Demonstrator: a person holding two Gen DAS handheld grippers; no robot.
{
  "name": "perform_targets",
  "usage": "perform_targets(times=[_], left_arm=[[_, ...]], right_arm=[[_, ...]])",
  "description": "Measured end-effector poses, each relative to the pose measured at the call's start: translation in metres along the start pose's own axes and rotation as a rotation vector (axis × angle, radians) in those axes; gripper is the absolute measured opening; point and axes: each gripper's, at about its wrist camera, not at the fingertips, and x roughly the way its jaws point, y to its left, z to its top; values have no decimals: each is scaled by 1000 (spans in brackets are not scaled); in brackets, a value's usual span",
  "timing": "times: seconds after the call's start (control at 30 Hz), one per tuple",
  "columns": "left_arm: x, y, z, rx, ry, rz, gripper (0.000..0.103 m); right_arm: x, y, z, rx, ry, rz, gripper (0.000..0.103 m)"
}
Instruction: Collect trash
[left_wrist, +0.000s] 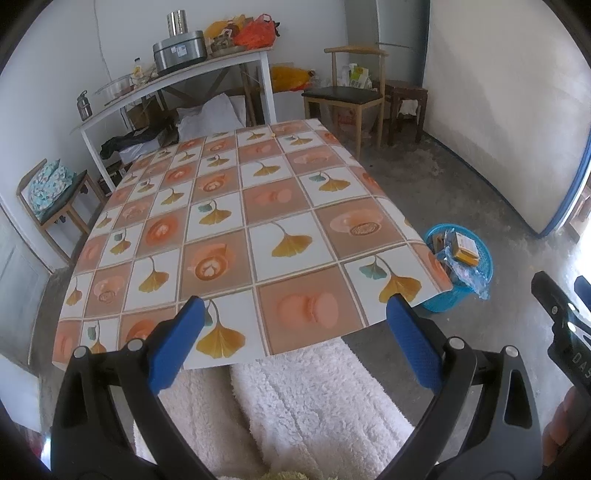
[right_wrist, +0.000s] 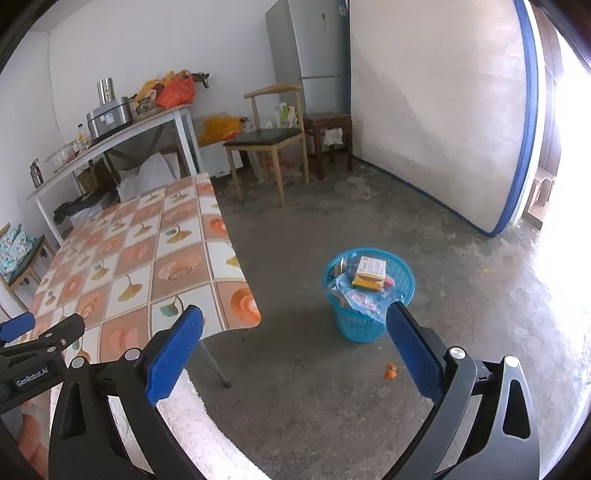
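Both tongs wide open, holding nothing: left gripper, right gripper.
Blue basket mid-frame full of trash; table bare; orange bits lower middle, left to pick up.

Bare tabletop lies ahead of the left jaws; open floor between the right jaws, blue basket just ahead.
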Motion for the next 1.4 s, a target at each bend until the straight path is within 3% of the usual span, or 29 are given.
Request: perform_targets(times=[0.83, 1.4], left_arm=[[18, -3, -8, -1, 30, -13, 95], [17, -4, -7, 3, 28, -14, 95]], right_arm=[[7, -5, -5, -39, 9, -79, 97], [6, -5, -5, -39, 6, -80, 97]])
